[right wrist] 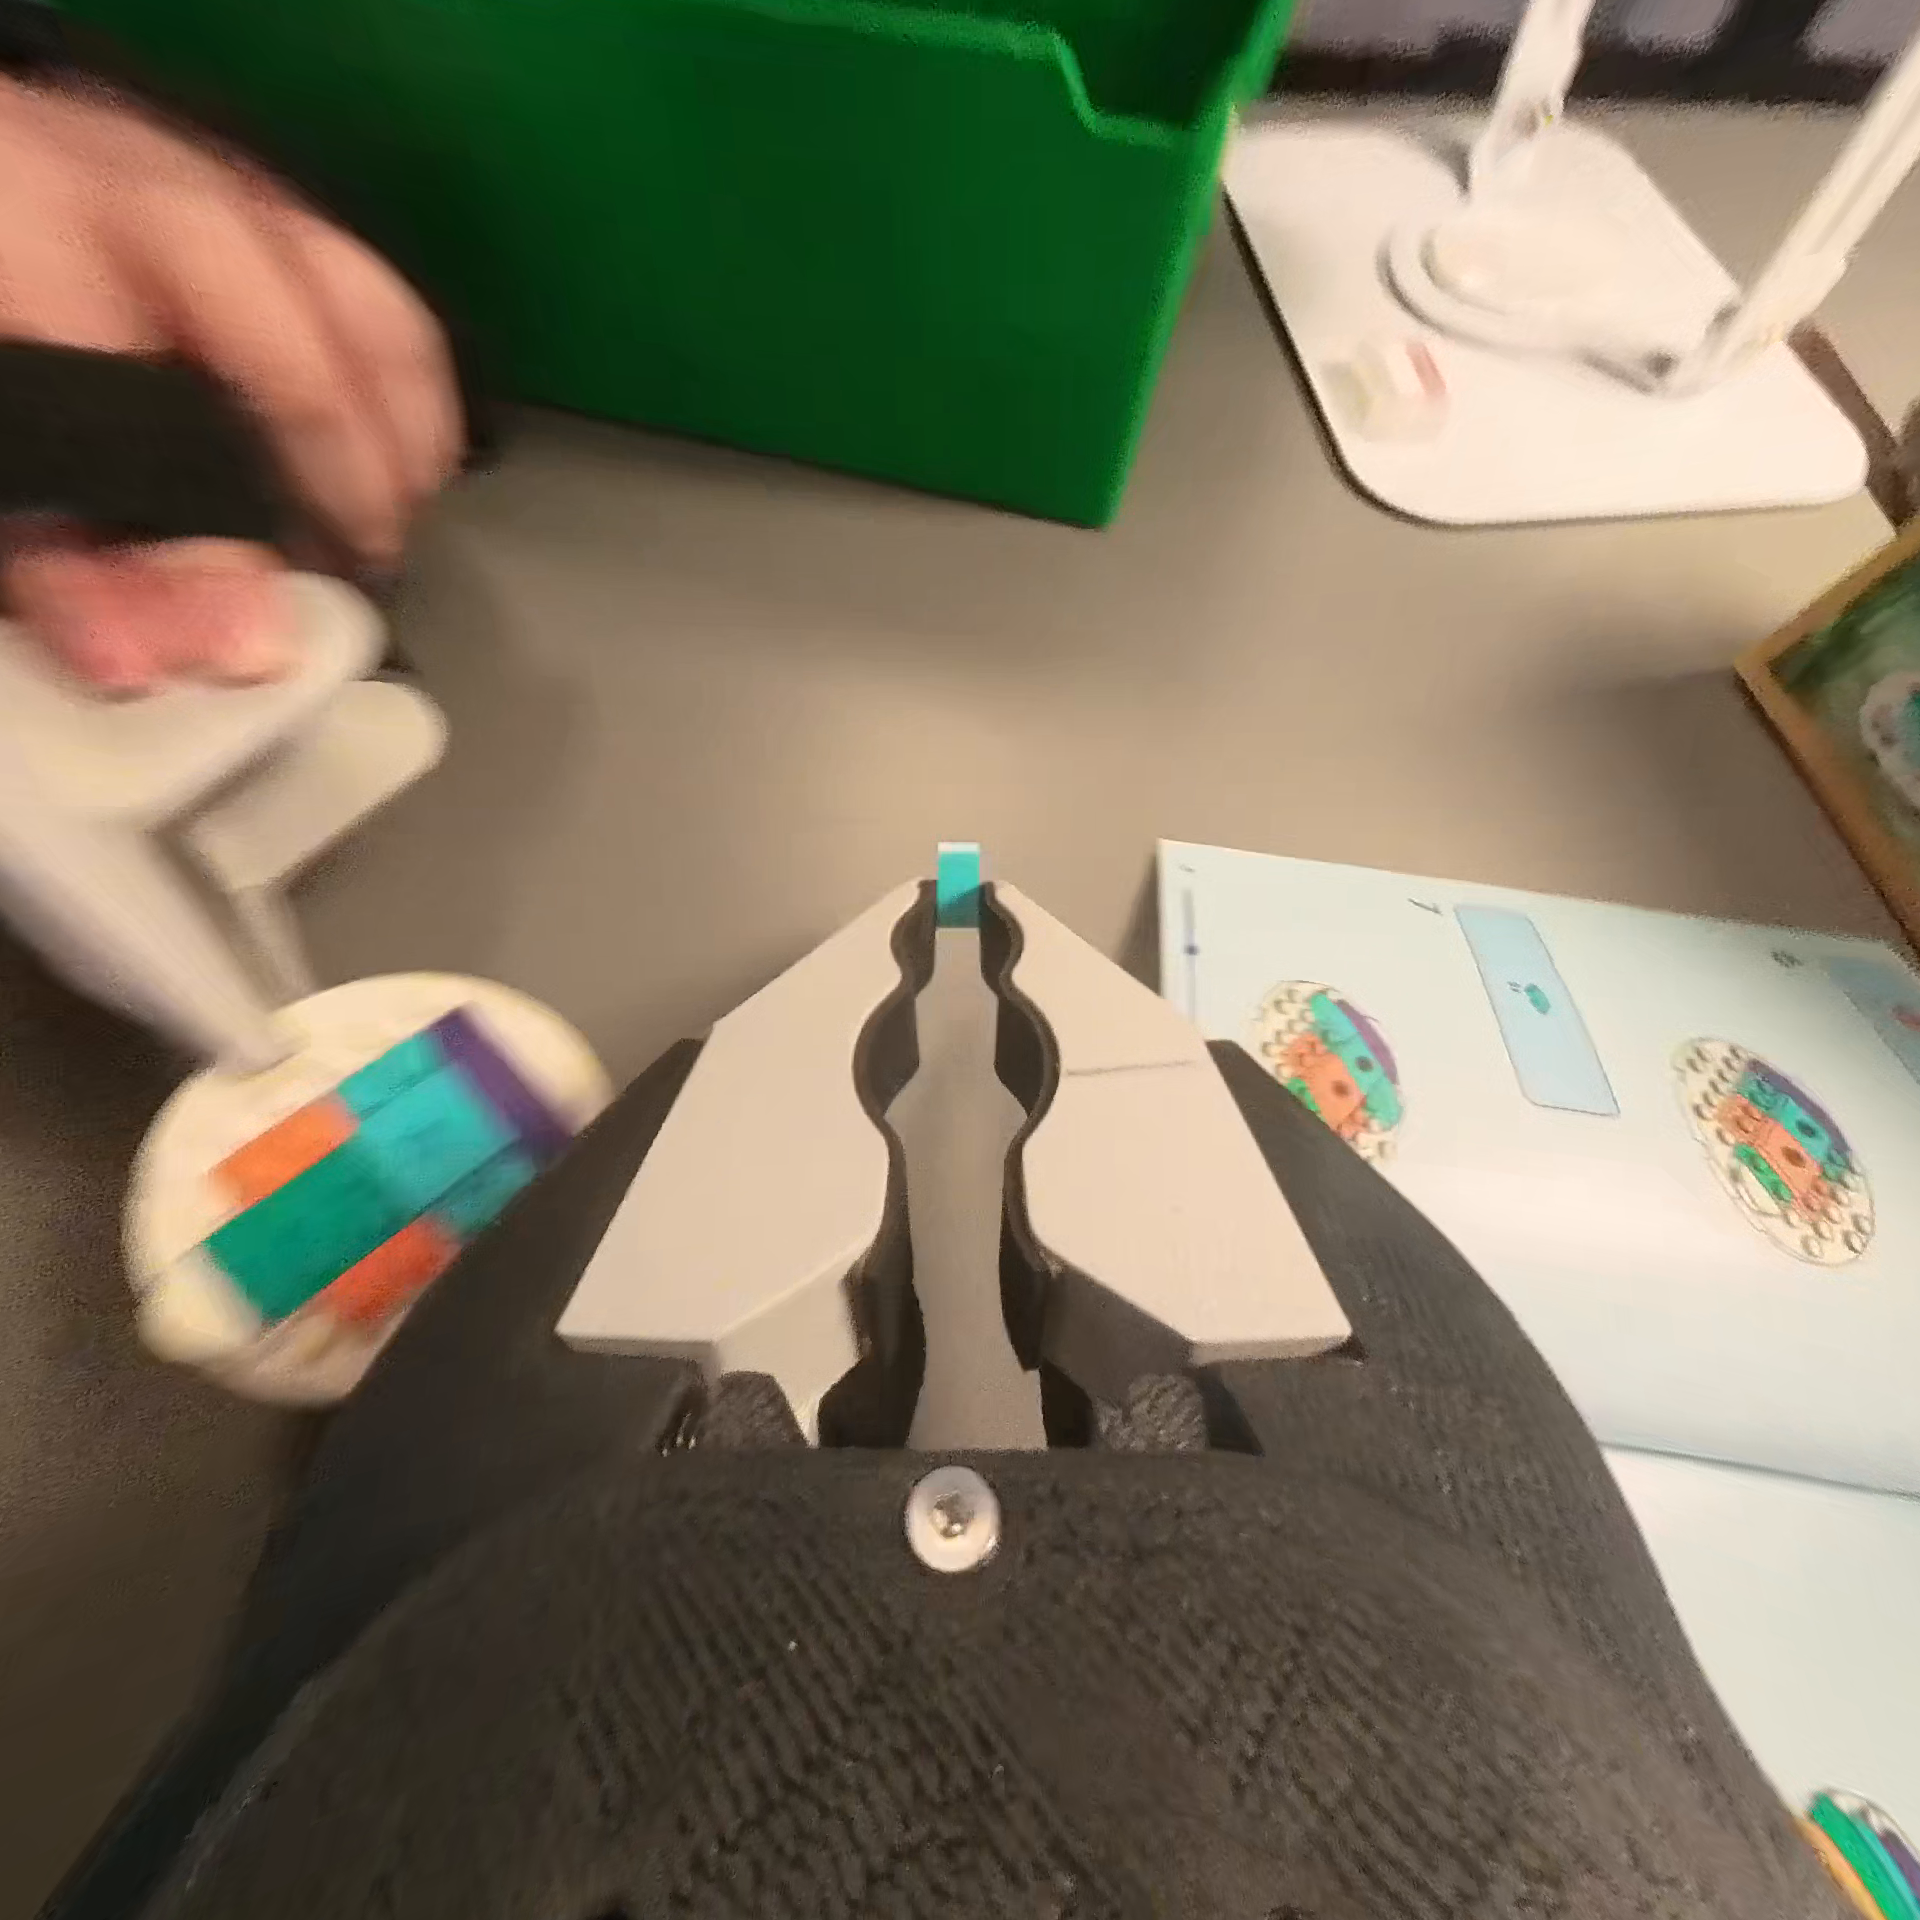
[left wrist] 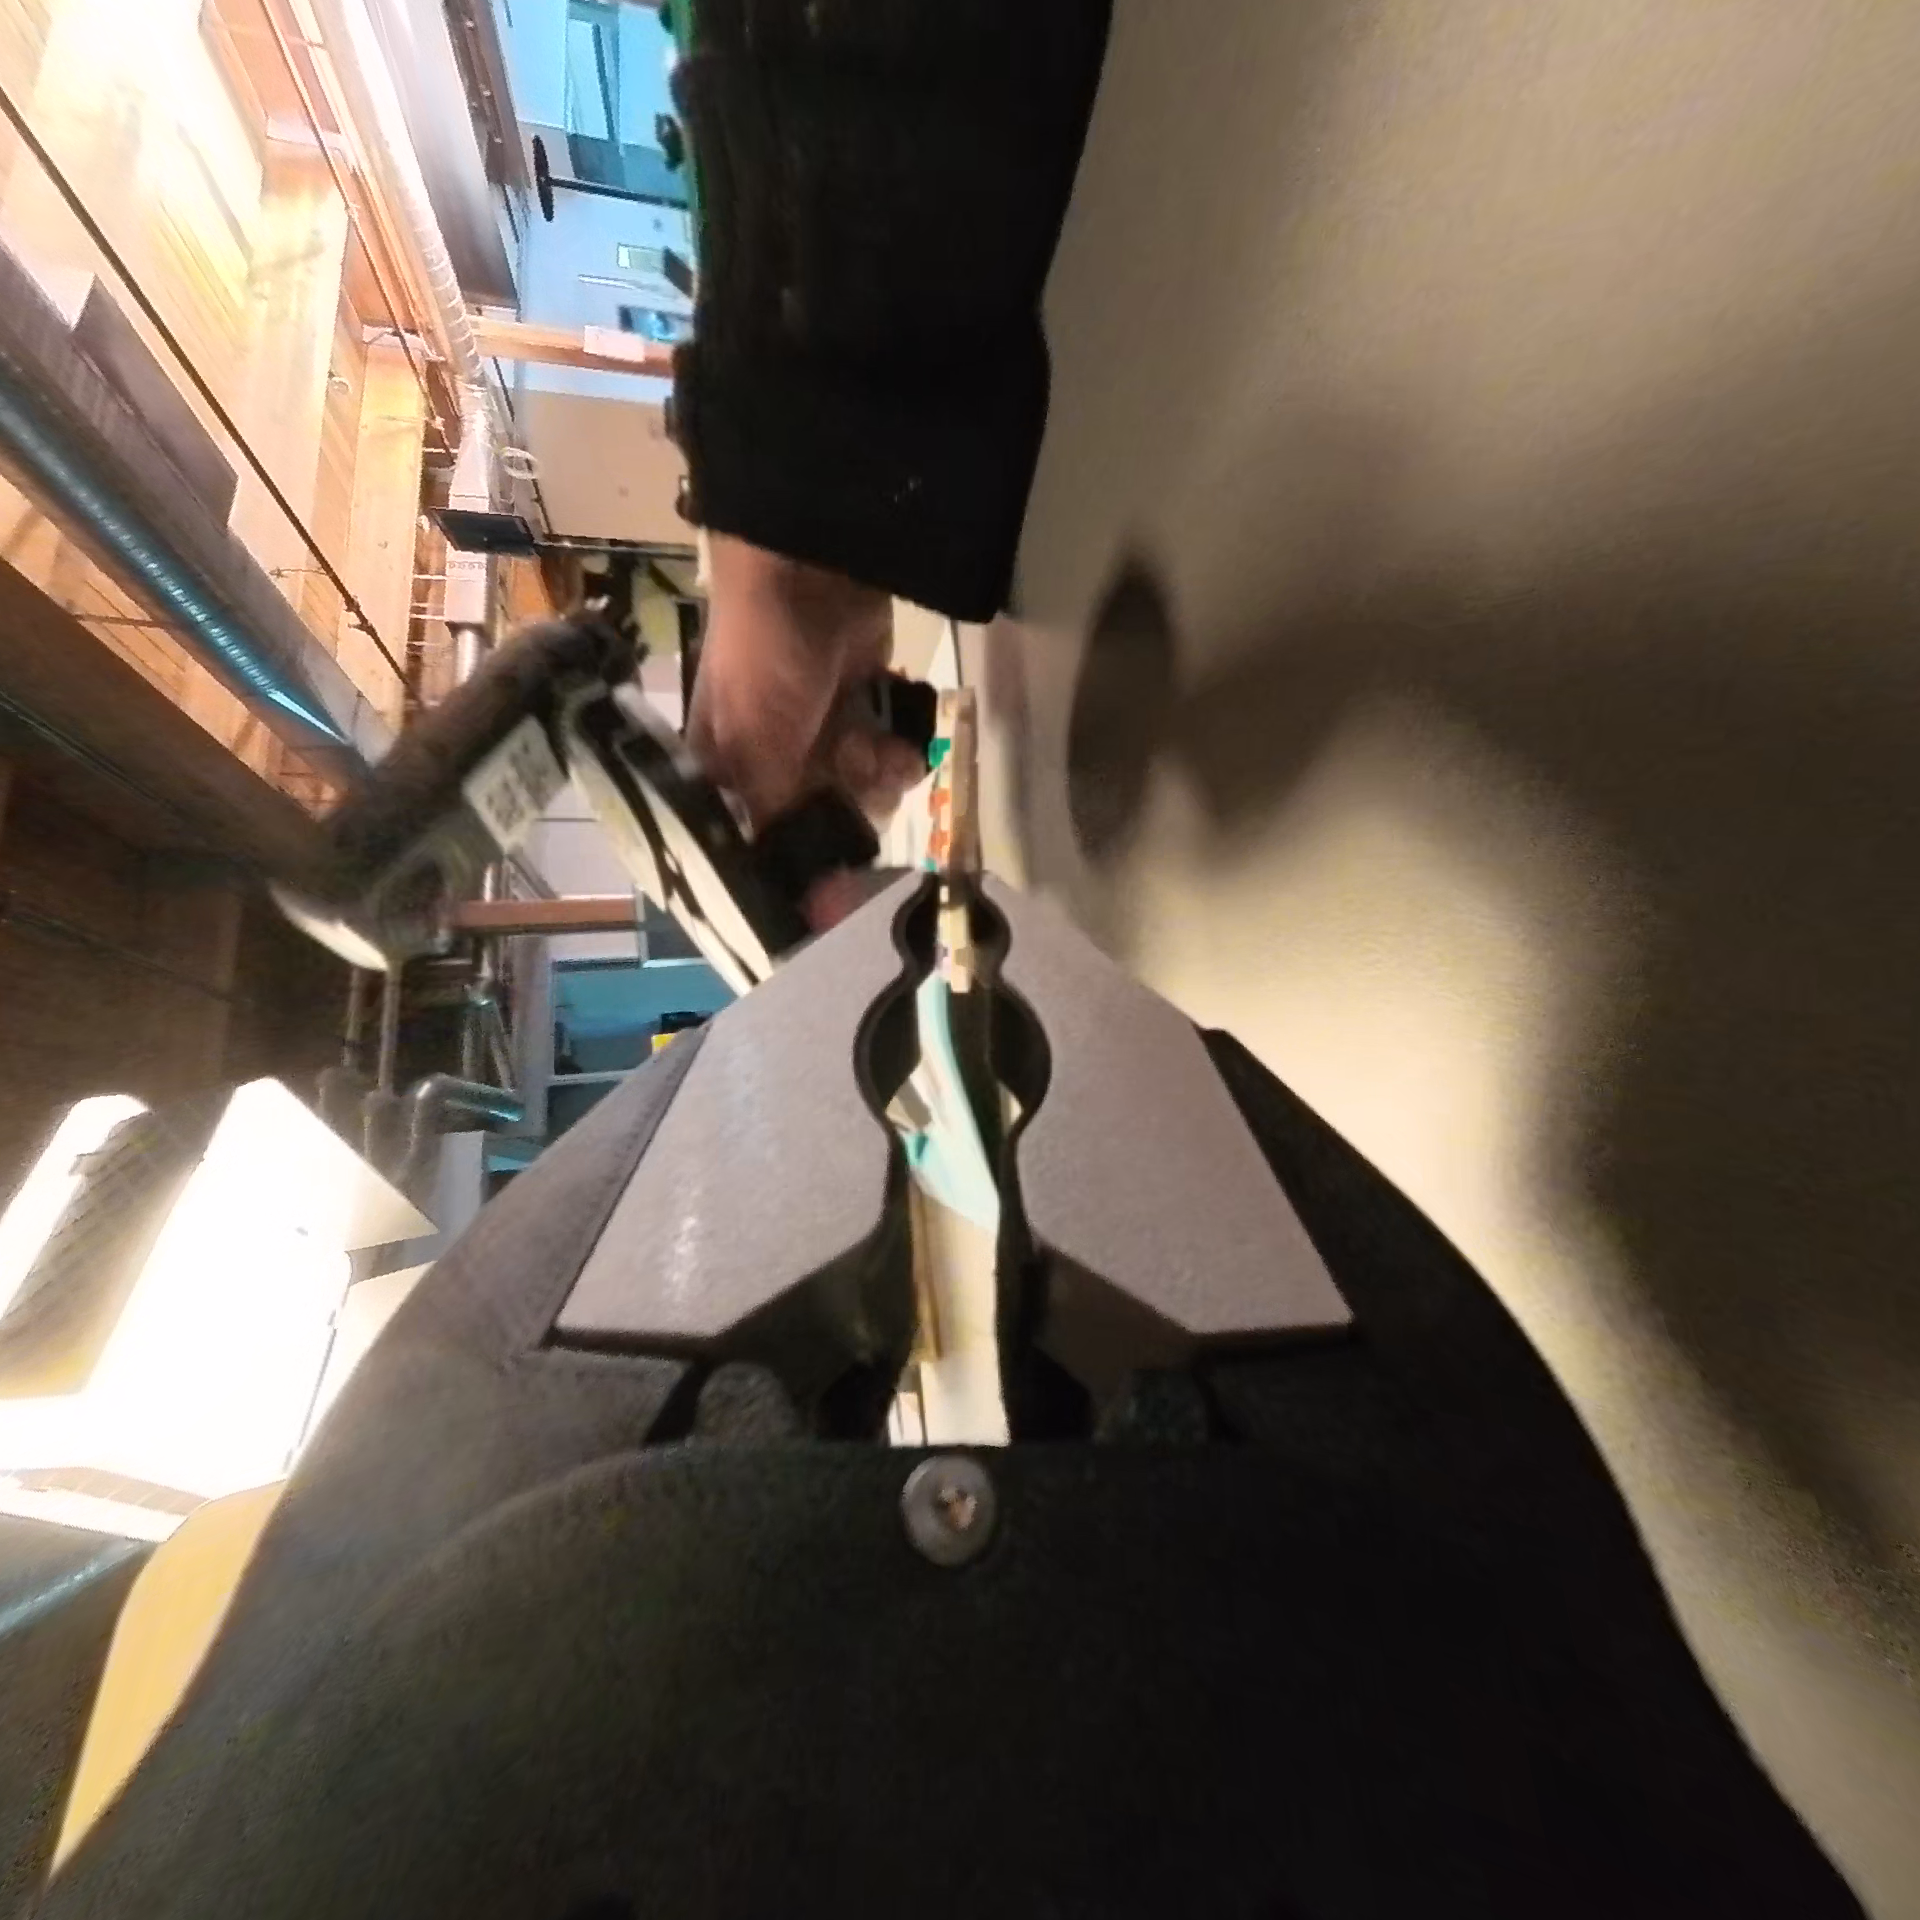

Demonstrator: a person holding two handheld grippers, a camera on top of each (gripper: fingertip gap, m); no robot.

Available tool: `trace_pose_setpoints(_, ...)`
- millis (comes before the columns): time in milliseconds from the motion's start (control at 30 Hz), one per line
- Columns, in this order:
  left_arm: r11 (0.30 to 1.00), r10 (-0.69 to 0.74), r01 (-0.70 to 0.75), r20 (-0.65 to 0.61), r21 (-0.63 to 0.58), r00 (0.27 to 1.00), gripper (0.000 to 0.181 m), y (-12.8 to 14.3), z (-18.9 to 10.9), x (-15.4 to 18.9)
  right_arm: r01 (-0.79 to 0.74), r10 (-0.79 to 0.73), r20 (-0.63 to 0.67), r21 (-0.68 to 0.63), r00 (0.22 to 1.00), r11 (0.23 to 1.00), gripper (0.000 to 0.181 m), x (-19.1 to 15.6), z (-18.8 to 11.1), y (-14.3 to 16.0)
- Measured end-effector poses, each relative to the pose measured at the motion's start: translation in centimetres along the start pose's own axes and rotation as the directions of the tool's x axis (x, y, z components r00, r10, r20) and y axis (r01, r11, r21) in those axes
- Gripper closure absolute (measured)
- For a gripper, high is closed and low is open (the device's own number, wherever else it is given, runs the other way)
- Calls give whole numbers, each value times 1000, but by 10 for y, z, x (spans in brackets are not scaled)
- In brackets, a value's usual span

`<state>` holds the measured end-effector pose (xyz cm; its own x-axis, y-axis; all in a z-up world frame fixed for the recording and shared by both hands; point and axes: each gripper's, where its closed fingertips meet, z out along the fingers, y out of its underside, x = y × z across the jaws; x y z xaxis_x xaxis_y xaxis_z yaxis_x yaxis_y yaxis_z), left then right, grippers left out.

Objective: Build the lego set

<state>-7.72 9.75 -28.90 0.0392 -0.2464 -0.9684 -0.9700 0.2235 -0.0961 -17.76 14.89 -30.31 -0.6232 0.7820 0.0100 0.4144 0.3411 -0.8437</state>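
Observation:
My left gripper (left wrist: 951, 894) is shut on the rim of a round cream plate (left wrist: 961, 790), seen edge-on with the view tipped sideways. In the right wrist view the same plate (right wrist: 208, 1320) is blurred at the lower left. It carries teal, orange and purple bricks (right wrist: 384, 1153), and the left gripper's white fingers (right wrist: 197, 935) clamp its far edge. My right gripper (right wrist: 958, 904) is shut on a small teal brick (right wrist: 958, 883) that sticks out past the fingertips, above the grey table (right wrist: 779, 727) and to the right of the plate.
A green bin (right wrist: 727, 260) stands at the back. A white lamp base (right wrist: 1538, 343) is at the back right. An open instruction booklet (right wrist: 1558, 1195) lies to the right, and a wooden-framed object (right wrist: 1860, 727) sits at the right edge. A person's hand (right wrist: 208, 312) holds the left gripper. There is about 11 cm between the tips of the two grippers.

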Motion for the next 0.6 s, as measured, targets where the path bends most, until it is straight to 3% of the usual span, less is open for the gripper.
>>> trace_pose_setpoints(33, 1000, 0, 0, 22, 8, 1000, 177, -1, -1, -4, 13, -16, 63, 44, 998, 999, 175, -13, -12, -5)
trace_pose_setpoints(133, 999, 3, -7, 94, 38, 996, 177, -6, -5, -17, 0, -41, 280, 148, 959, 989, 175, -56, -50, -13)
trace_pose_setpoints(233, 998, -2, -7, 135, 59, 991, 177, -9, -7, -24, -40, -33, 407, 170, 913, 985, 175, -76, -73, -11)
trace_pose_setpoints(433, 992, 14, -38, 201, 119, 979, 178, -22, -13, -32, -55, -20, 489, 139, 872, 989, 175, -87, -82, -7)
trace_pose_setpoints(600, 991, 10, -39, 220, 129, 975, 178, -24, -14, -36, 4, -63, 483, 121, 874, 993, 175, -94, -88, -9)
